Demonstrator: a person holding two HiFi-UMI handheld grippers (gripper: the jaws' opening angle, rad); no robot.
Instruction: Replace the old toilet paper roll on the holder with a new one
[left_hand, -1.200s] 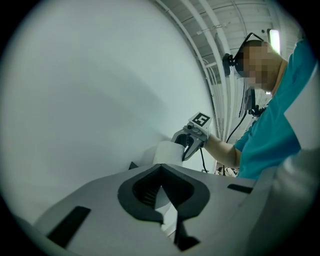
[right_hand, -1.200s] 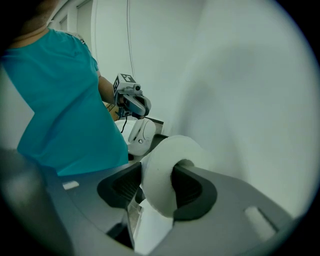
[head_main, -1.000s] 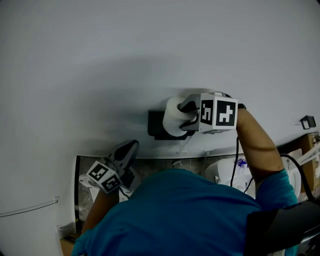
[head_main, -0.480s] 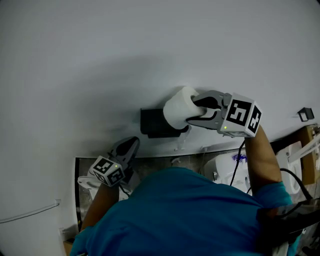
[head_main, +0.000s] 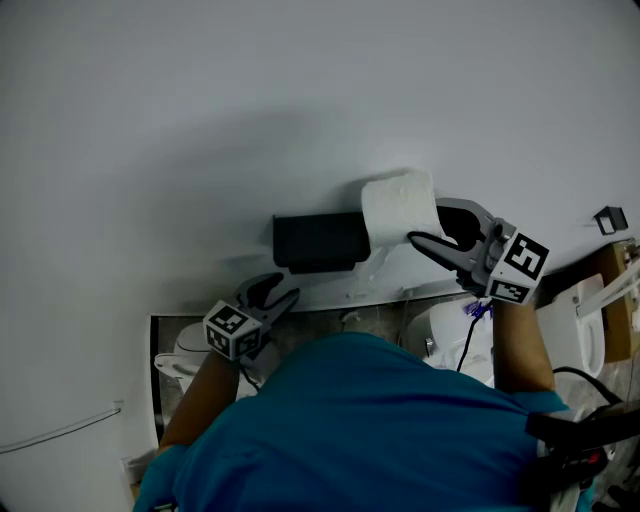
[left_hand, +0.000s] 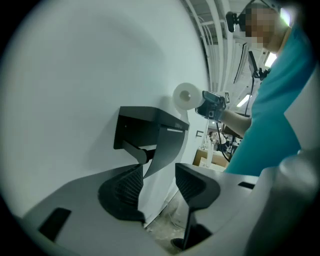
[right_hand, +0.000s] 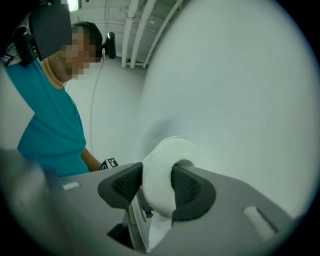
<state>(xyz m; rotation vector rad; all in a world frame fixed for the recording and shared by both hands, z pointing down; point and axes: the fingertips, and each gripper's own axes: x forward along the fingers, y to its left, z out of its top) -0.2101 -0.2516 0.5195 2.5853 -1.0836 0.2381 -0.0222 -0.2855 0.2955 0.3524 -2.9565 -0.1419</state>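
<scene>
A white toilet paper roll (head_main: 398, 207) hangs in the air just right of the black wall holder (head_main: 320, 240), clear of it. My right gripper (head_main: 432, 236) is shut on the toilet paper roll (right_hand: 161, 175), one jaw inside the core and one outside the wall of paper. The holder (left_hand: 150, 131) shows a bare spindle (left_hand: 136, 151) under its cover. Below the holder's left end, my left gripper (head_main: 277, 293) has its jaws opening with nothing between them. In the left gripper view the left gripper (left_hand: 157, 192) points at the holder from underneath, and the roll (left_hand: 186, 96) shows beyond it.
The plain white wall (head_main: 250, 110) fills most of the view. At floor level stand a white toilet (head_main: 450, 335) on the right, another white fixture (head_main: 180, 352) on the left, and a cardboard box (head_main: 622, 300) at far right. My teal-sleeved torso (head_main: 350, 430) covers the bottom.
My right gripper drew the roll off the holder, rightward and up, turning as it went; the holder now stands bare. My left gripper's jaws went from shut to open.
</scene>
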